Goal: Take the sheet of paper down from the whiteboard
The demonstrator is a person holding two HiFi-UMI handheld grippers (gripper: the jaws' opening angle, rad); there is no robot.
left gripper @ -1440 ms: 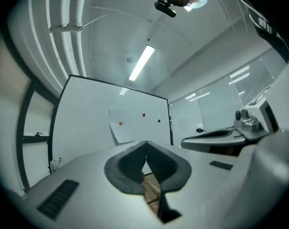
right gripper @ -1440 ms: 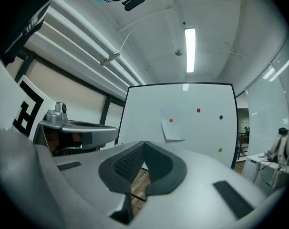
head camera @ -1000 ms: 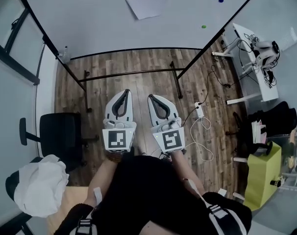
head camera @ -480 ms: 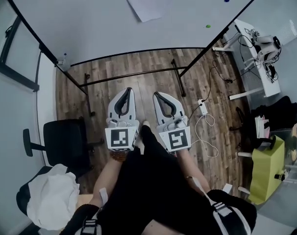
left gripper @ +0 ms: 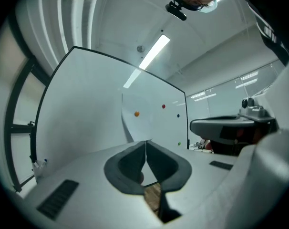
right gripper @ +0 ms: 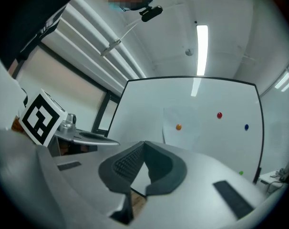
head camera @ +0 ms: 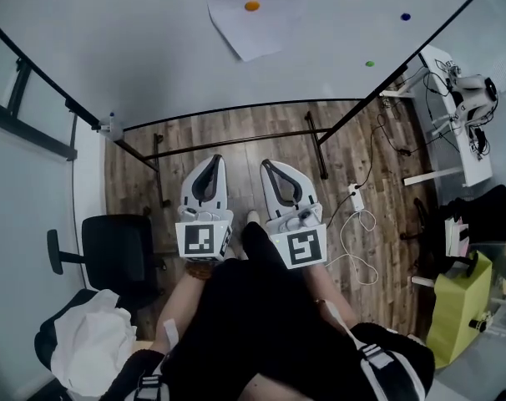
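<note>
Your left gripper (head camera: 216, 159) and right gripper (head camera: 265, 164): smooth white shells, dark ribbed pads, each pair of jaws pressed together and empty. The sheet of paper (head camera: 251, 23) lies flat on the glossy whiteboard (head camera: 136, 48) under a round orange magnet (head camera: 252, 6), well apart from both grippers. Its lower edge comes to a point. Its top is cut off in the head view.

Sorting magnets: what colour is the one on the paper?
Orange magnet, clearest in the head view.
</note>
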